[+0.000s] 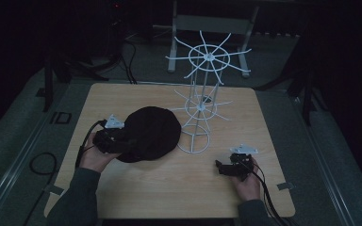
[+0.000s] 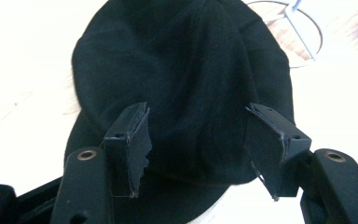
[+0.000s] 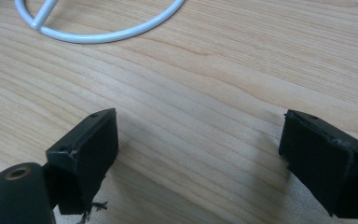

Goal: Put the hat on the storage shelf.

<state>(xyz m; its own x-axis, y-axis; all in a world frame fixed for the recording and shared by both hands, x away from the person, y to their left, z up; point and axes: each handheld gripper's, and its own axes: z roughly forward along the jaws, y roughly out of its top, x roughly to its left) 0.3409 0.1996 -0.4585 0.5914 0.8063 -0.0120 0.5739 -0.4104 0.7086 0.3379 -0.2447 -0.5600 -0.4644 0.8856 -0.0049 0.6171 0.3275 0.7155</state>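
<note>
Left tool (image 2: 198, 144) stands wide, straddling the black cap (image 1: 148, 133) near the worktop (image 1: 179, 188) centre, gripping nothing; right tool (image 3: 200, 163) wide, empty. Risk: jaws pinch loose cloth only, and the cap slips off short of the white wire rack (image 1: 202, 108).

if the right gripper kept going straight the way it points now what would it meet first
Most likely the bare wooden table, since the right gripper tilts down at it; beyond lies the white rack's base ring. Depth is hard to judge.

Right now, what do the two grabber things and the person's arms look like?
Both are black and boxy. The left gripper and the right gripper each carry a pale grey three-cornered plate on top and trail a black cable. Their jaws end in flat black pads with frayed edges. The person wears dark greyish-green sleeves.
</note>
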